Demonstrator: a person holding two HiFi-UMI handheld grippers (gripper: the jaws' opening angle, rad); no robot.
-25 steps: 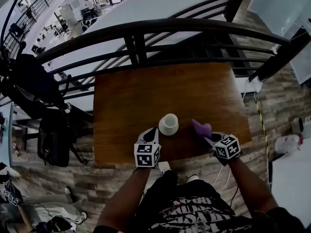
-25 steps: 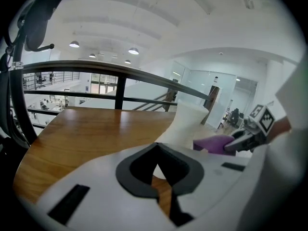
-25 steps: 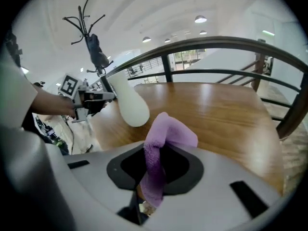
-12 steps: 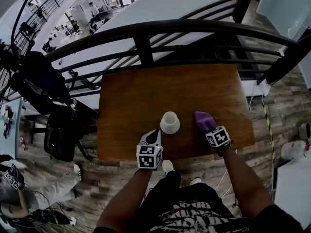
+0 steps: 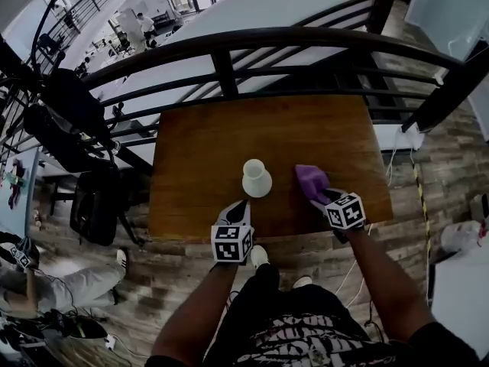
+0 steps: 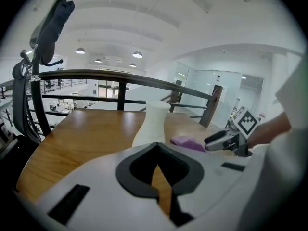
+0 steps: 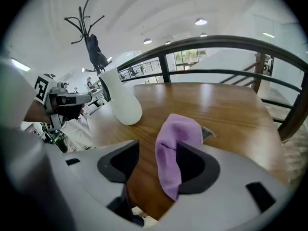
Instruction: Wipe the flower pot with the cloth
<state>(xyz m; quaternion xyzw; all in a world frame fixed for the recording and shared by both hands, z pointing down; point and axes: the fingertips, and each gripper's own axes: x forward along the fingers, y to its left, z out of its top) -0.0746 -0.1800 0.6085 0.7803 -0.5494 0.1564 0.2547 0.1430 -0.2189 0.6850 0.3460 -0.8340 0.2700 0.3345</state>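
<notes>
Right tool (image 5: 322,199) just opened, cloth (image 5: 309,180) loose between its jaws, left tool (image 5: 241,205) clenched empty, both angled down

- The flower pot (image 6: 153,121): from the left gripper view its foot is lost behind the shell of the left gripper (image 6: 157,146).
- The cloth (image 6: 185,141): its near edge goes under that same shell.
- The table (image 6: 82,138): its near edge is covered there too.
- People (image 5: 145,23) on the floor below are too small to make out.
- A dark bundle (image 5: 72,105) hangs beyond the table's left edge; I can't tell whether it is a coat or a bag.
</notes>
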